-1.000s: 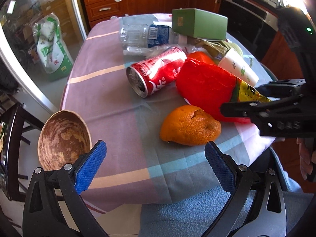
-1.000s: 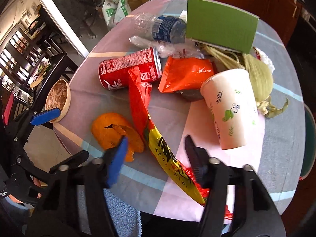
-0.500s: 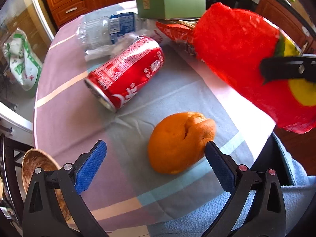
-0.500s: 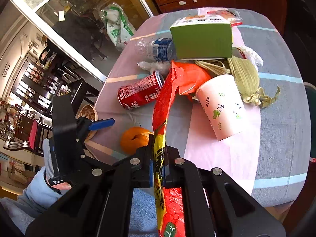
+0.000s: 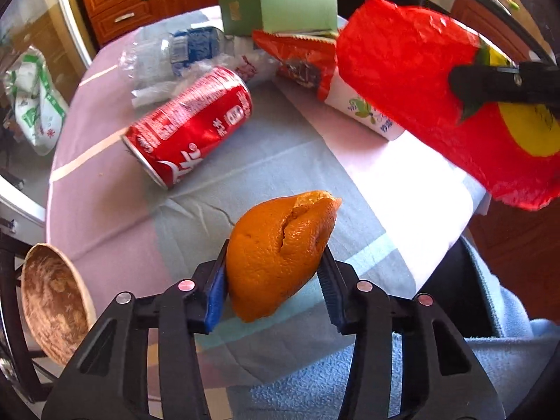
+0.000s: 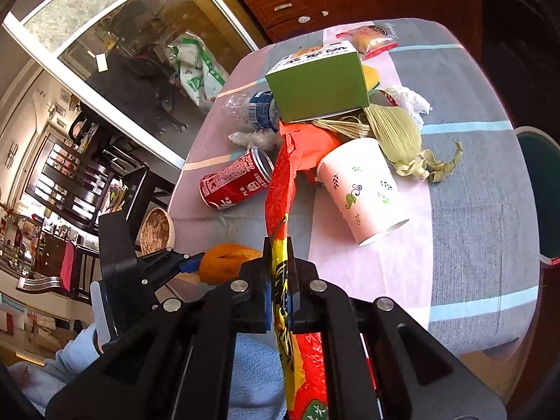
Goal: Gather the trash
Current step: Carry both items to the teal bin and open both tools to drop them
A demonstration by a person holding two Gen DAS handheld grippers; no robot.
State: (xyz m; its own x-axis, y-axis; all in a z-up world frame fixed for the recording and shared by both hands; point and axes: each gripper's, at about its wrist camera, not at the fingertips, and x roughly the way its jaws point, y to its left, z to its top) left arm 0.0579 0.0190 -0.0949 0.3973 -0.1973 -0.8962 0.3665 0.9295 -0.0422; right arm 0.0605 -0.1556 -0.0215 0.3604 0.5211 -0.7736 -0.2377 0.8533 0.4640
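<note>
Left wrist view: the left gripper (image 5: 273,287), its blue-padded fingers (image 5: 214,290) having just closed in, clamps a hollow orange citrus peel (image 5: 280,252) at the near edge of the round bench (image 5: 105,203), which is covered in a pink, grey and pale-blue plaid cloth. Beyond the peel, a red aluminium soda can (image 5: 190,126) lies on its side, with a crushed clear plastic bottle with a blue label (image 5: 175,52) and a green cardboard box (image 5: 280,10) farther off. At upper right, the right gripper (image 6: 279,297) holds a crinkled red and yellow plastic snack bag (image 5: 437,105) lifted off the bench; in the right wrist view its fingers (image 6: 266,297) are pressed together on the bag (image 6: 280,210), which hangs both above and below them. Under the bag a white paper cup printed with green leaves (image 6: 364,192) lies tipped on its side, an orange foil wrapper (image 6: 308,143) just beside its base and a bundle of pale green dried husks (image 6: 399,133) at its far side. A brown wooden bowl (image 5: 52,301) sits off the bench's near left edge. A pale blue sleeve (image 6: 70,357) shows behind the left gripper.
</note>
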